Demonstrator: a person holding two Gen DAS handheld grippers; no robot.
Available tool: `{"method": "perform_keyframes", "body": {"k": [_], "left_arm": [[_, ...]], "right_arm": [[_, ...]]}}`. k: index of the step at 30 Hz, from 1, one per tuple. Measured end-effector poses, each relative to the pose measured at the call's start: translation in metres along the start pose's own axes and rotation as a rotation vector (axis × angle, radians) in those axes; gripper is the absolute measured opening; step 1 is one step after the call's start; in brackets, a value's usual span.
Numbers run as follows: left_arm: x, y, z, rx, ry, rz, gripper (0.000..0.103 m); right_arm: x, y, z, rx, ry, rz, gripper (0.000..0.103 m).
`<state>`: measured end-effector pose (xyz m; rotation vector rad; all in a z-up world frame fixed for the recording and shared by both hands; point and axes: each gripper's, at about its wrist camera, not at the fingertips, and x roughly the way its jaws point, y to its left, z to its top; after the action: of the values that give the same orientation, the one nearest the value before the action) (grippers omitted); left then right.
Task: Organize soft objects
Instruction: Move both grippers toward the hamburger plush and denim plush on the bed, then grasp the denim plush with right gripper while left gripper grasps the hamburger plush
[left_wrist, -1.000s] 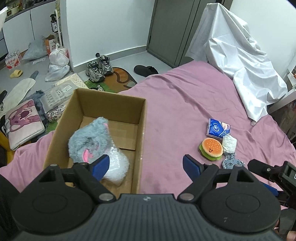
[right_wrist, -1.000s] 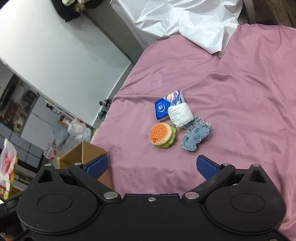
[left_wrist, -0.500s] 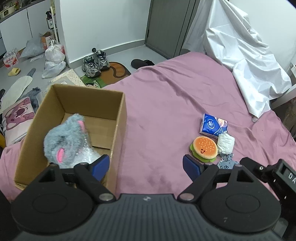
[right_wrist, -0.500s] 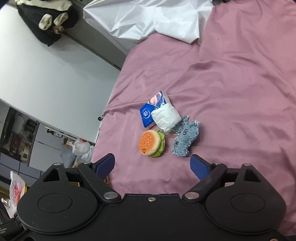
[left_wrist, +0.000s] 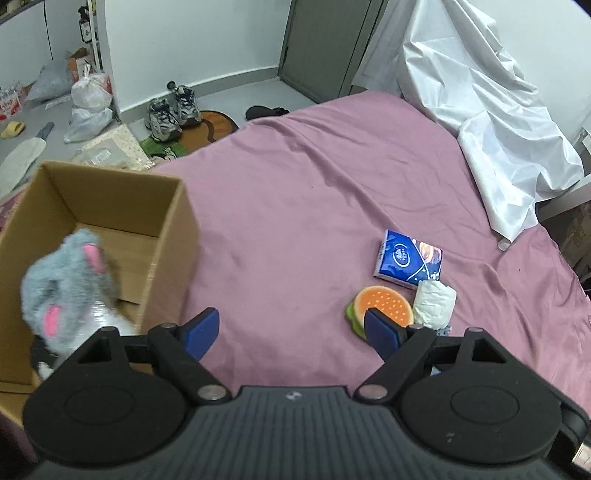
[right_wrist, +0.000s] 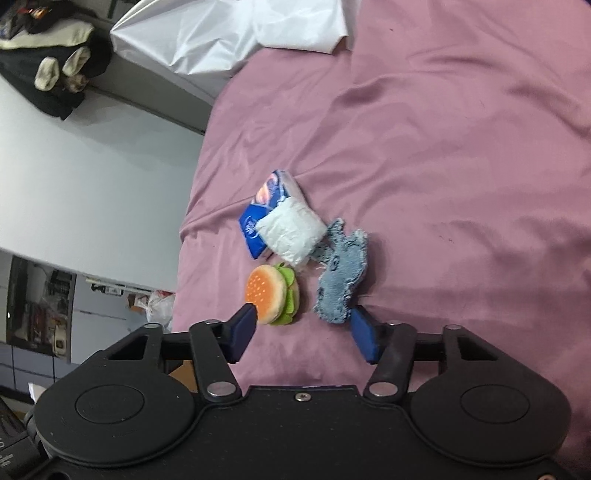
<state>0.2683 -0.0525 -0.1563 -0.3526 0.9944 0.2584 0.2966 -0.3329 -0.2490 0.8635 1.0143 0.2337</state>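
Right gripper (right_wrist: 301, 334) low over the bed (right_wrist: 461, 147), jaws spread to straddle burger (right_wrist: 271, 295); left gripper (left_wrist: 291, 334) wide open, empty, near box (left_wrist: 177, 236) holding plush (left_wrist: 66, 284)

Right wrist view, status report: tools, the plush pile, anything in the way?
Right tool open, empty, low over burger plush and denim toy. Left tool open, empty. Gray plush in cardboard box. Nothing blocking.

Your pink bed (left_wrist: 303, 206) carries a box (left_wrist: 162, 236), tissue pack (left_wrist: 406, 258), burger (left_wrist: 384, 304), white roll (left_wrist: 434, 302), denim toy (right_wrist: 341, 275) and white sheet (left_wrist: 491, 122).
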Motion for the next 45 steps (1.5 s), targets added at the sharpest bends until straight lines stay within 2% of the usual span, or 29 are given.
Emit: {"method": "perform_keyframes", "body": {"k": [10, 22, 31, 34, 35, 38, 41, 45], "left_arm": [[0.039, -0.023, 0.006, -0.023, 0.043, -0.059, 0.083], [0.075, -0.038, 0.003, -0.04, 0.087, -0.112, 0.081], [0.091, -0.041, 0.002, -0.076, 0.102, -0.142, 0.068], [0.093, -0.042, 0.002, -0.086, 0.105, -0.168, 0.052], [0.094, -0.042, 0.002, -0.09, 0.108, -0.185, 0.041], [0.093, -0.043, 0.003, -0.099, 0.107, -0.189, 0.033], [0.086, -0.041, 0.003, -0.111, 0.104, -0.207, 0.027], [0.071, -0.034, 0.003, -0.112, 0.085, -0.222, 0.027]], "right_arm": [[0.013, -0.02, 0.006, 0.12, -0.025, 0.026, 0.053], [0.021, -0.024, 0.012, 0.161, -0.02, 0.075, 0.056], [0.019, -0.023, 0.01, 0.142, -0.052, 0.07, 0.055], [0.018, -0.023, 0.009, 0.131, -0.061, 0.053, 0.048], [0.018, -0.023, 0.009, 0.134, -0.061, 0.052, 0.045], [0.017, -0.028, 0.009, 0.159, -0.058, 0.036, 0.022], [0.015, -0.031, 0.01, 0.18, -0.056, 0.032, 0.02], [0.006, -0.021, 0.008, 0.124, -0.085, 0.004, 0.02]]}}
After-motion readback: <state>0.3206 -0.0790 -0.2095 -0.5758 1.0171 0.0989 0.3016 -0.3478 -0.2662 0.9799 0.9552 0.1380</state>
